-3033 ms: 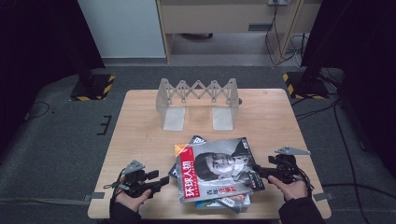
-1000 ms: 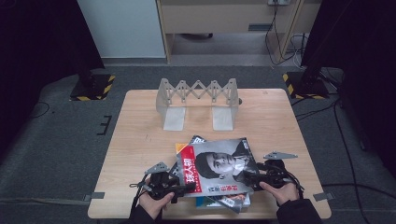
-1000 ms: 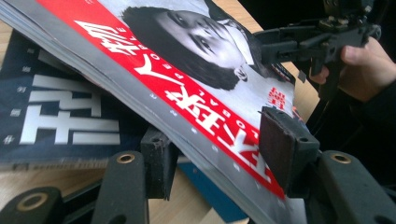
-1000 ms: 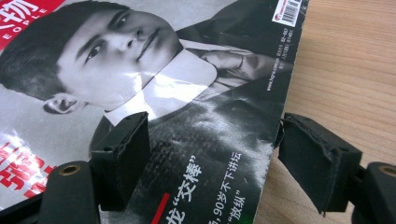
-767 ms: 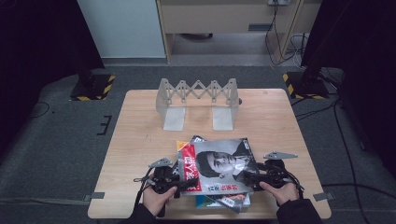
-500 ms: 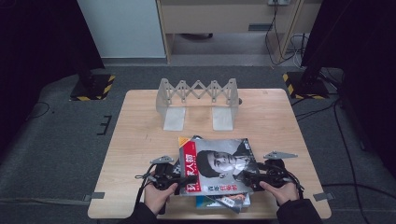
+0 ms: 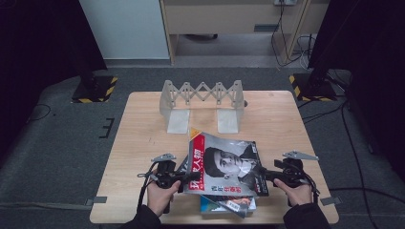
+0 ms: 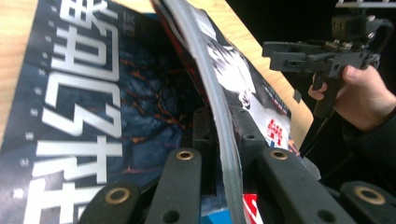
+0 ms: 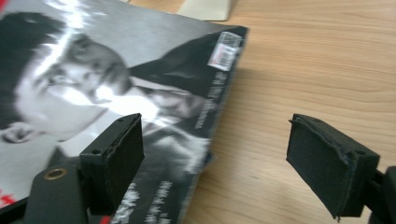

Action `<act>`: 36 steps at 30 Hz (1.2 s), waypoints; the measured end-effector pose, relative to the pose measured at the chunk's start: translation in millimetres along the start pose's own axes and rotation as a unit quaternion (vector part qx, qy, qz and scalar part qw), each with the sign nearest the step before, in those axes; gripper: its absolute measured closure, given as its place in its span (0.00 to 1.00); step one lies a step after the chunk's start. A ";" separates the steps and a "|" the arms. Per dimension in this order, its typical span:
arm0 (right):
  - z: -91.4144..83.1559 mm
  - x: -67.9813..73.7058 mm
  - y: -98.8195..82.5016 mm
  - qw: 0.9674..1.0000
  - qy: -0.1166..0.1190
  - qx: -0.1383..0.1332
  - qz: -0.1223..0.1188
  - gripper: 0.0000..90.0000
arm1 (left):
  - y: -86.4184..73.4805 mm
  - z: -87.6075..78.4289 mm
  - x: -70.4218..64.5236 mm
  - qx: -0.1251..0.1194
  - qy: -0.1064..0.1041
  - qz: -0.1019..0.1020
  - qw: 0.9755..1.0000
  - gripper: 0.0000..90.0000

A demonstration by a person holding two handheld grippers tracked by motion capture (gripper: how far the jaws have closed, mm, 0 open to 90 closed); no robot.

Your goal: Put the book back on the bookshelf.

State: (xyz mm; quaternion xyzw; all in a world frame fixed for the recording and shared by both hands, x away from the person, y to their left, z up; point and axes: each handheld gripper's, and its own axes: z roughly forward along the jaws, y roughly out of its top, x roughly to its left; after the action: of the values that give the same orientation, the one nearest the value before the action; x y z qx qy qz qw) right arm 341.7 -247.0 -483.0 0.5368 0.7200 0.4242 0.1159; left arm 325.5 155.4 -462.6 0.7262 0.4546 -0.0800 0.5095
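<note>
Now the left gripper [image 7: 177, 175] has just been closing its jaws on the left edge of the top magazine [image 7: 227, 164], and they clamp that edge. This magazine lies on a small stack [image 7: 228, 203] at the worktop's [image 7: 143, 129] near edge. Meanwhile the right gripper [image 7: 270, 175] stands at the magazine's right edge, jaws wide and opening further, gripping nothing.
</note>
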 end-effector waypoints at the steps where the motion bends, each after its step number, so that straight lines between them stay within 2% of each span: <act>1: -0.7 -3.0 0.2 1.000 -0.006 -0.001 0.002 0.21 | 1.5 -0.1 -0.5 -0.001 -0.001 -0.002 1.000 0.92; 4: -1.7 -11.3 -0.1 1.000 -0.025 -0.001 0.007 0.20 | 5.3 -0.5 -1.6 -0.002 -0.004 0.003 1.000 0.93; 8: -0.3 -20.6 -2.0 0.998 -0.063 0.012 0.005 0.19 | 11.1 -1.9 -2.3 -0.007 -0.010 0.004 1.000 0.94; 10: 1.3 -24.3 -3.9 0.996 -0.086 0.019 0.004 0.17 | 16.0 -2.8 -1.9 -0.015 -0.022 -0.005 1.000 0.95; 15: 5.8 -31.8 -5.4 0.993 -0.114 0.032 -0.013 0.15 | 21.1 -3.5 -4.4 -0.024 -0.036 -0.019 0.999 0.96; 18: 8.4 -34.7 -5.8 0.991 -0.125 0.040 -0.022 0.15 | 25.0 -4.3 -6.6 -0.031 -0.047 -0.026 0.998 0.96; 21: 9.3 -37.3 -6.5 0.990 -0.132 0.044 -0.031 0.14 | 28.6 -5.2 -9.8 -0.034 -0.050 -0.020 0.998 0.96; 27: 10.9 -39.9 -7.6 0.989 -0.136 0.048 -0.042 0.13 | 47.1 -13.1 -24.4 -0.062 -0.072 -0.004 0.996 0.96; 29: 11.4 -40.6 -7.9 0.988 -0.138 0.050 -0.046 0.13 | 51.1 -14.1 -28.6 -0.063 -0.070 0.004 0.996 0.96; 36: 13.0 -43.0 -8.8 0.987 -0.143 0.054 -0.049 0.12 | 63.0 -14.7 -34.6 -0.085 -0.087 0.008 0.993 0.96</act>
State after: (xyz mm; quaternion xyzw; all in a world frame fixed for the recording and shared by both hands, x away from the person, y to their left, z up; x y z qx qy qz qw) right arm 360.9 -278.7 -509.8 0.5618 0.7430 0.2974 0.2095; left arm 347.3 143.1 -393.6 0.6743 0.4077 -0.1001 0.6075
